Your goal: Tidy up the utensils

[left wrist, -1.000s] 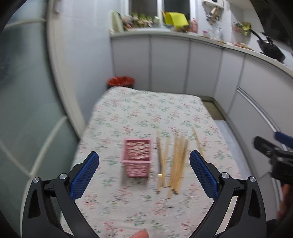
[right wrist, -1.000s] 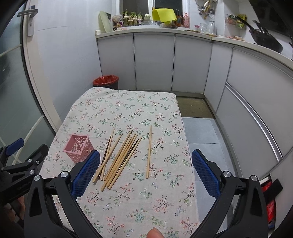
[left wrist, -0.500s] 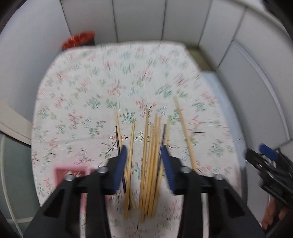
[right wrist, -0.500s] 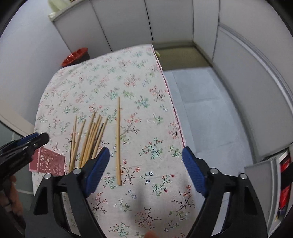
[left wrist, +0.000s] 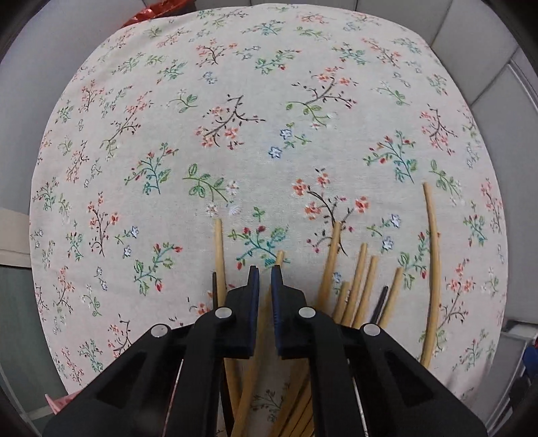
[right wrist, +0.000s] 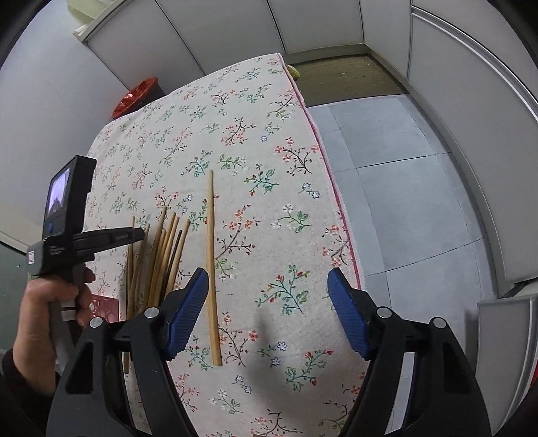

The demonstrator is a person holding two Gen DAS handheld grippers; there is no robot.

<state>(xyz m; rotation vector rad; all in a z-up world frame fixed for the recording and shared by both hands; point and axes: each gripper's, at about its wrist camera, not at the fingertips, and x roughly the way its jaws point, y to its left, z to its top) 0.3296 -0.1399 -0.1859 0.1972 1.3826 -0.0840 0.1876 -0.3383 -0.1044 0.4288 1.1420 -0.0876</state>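
My left gripper (left wrist: 264,269) fingers pinch one pale wooden chopstick (left wrist: 274,269); right gripper (right wrist: 265,302) fingers gape idle; next I'd lift toward the pink lattice basket (right wrist: 106,307).

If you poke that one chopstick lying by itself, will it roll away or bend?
The lone chopstick looks like thin stiff wood, so it probably won't bend. It likely slides or rolls a little, though the tablecloth may slow it. It probably feels very light in the right tongs.

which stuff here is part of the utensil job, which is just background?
Job:
- left gripper, jaws closed on one chopstick
- chopstick pile
- stray chopstick
- pink basket
- right gripper, open

Background:
- red bin
- floral tablecloth
- cabinets
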